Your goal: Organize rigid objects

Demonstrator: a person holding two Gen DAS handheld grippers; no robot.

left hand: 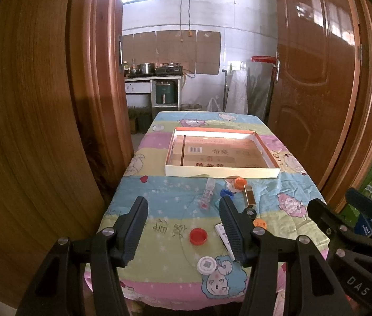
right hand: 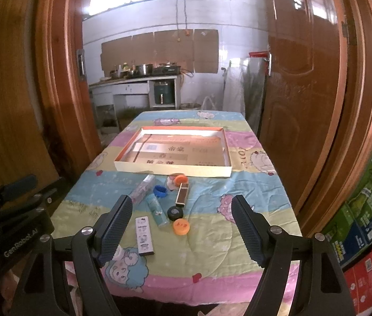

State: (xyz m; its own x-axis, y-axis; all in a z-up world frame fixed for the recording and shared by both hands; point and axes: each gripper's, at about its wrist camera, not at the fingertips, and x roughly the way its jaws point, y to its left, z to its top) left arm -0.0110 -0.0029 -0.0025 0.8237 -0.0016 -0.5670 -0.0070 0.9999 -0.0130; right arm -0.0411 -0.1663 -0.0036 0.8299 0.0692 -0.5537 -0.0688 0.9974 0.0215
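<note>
Both grippers are hanging over the near table edge, jaws spread wide, holding nothing. The white slim box (right hand: pixel 144 235) is lying just ahead of the right gripper (right hand: pixel 182 230), toward its left finger, long axis running nearly away from it. The shallow tray (right hand: pixel 172 169) is sitting well beyond, empty. The left gripper (left hand: pixel 183 230) is facing the red cap (left hand: pixel 198 236). The right looks nearer the box.

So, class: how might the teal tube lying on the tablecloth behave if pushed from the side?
The teal cylindrical tube lies on its side, so it would probably roll. It looks small, likely light. The soft quilted tablecloth may slow it.
</note>
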